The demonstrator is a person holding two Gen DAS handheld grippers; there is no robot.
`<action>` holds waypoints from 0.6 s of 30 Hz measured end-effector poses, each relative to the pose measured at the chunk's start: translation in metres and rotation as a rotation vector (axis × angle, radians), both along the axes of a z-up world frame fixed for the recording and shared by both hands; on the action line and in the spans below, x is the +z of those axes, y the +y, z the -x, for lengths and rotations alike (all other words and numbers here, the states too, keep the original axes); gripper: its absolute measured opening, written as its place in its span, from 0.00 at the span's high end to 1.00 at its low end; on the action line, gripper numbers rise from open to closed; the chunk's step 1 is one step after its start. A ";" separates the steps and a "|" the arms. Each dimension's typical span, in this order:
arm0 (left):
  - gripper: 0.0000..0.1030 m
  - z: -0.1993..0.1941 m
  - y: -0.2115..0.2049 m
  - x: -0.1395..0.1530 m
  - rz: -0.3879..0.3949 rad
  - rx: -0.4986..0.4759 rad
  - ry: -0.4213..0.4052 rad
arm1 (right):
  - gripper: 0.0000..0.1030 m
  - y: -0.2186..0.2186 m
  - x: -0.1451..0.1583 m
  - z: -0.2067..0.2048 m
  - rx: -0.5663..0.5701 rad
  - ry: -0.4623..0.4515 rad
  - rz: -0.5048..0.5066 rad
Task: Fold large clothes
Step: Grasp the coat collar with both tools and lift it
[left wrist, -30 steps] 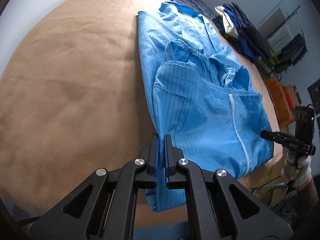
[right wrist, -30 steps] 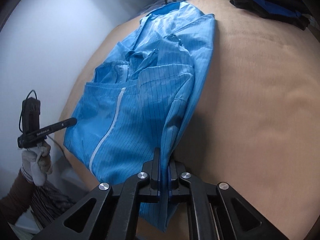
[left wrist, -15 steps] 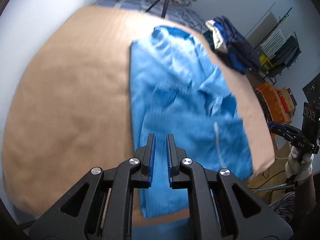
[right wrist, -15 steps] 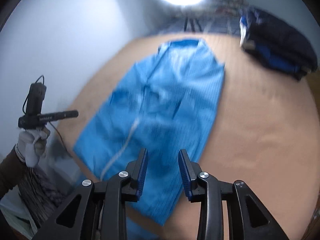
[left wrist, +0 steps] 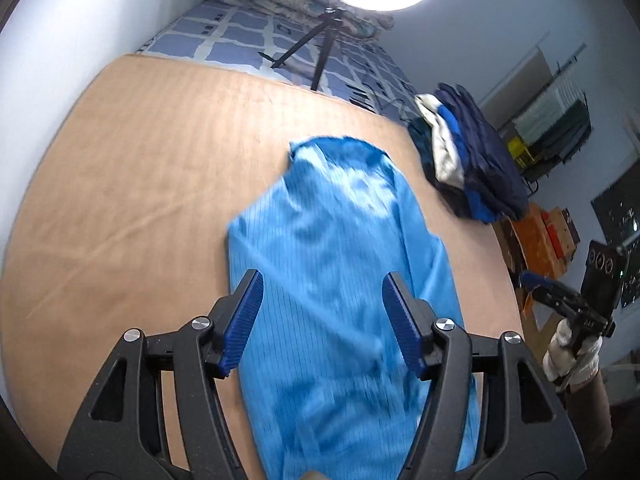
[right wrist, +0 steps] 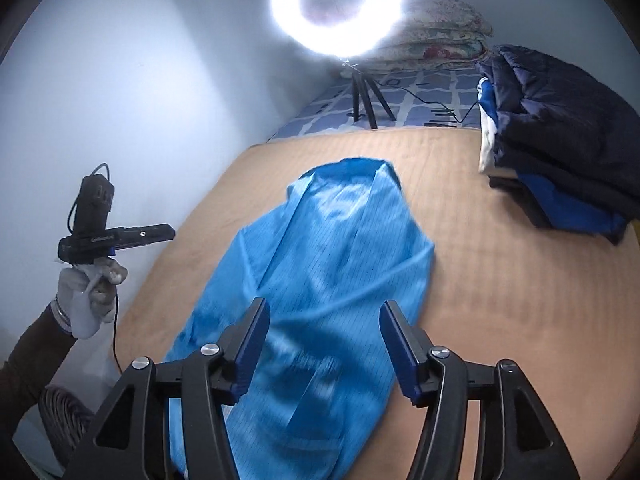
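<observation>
Left claw: jaws opening, nothing between. Right claw: same, empty. Bright blue pinstriped garment: folded narrow, on tan bed cover, below and ahead of both claws, neither clearly nearer. Long axis runs near edge to far edge; collar end points away, toward ring light.
</observation>
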State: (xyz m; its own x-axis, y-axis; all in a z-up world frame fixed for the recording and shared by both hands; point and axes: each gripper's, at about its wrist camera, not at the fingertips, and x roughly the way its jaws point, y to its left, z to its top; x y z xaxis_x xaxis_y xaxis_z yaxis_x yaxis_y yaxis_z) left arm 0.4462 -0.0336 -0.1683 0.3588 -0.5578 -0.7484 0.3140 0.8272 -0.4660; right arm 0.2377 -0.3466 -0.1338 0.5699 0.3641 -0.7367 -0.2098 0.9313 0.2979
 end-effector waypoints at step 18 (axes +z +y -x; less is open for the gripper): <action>0.49 -0.161 -0.092 -0.096 -0.011 -0.102 0.156 | 0.40 -0.028 -0.106 -0.214 -0.064 0.164 -0.161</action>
State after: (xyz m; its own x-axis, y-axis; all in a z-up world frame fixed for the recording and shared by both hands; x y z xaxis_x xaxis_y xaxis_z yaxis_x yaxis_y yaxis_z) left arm 0.6072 -0.1252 -0.2640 0.1795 -0.5773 -0.7966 0.3213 0.7997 -0.5072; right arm 0.4515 -0.3751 -0.2398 0.4732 0.4508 -0.7569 -0.0881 0.8791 0.4685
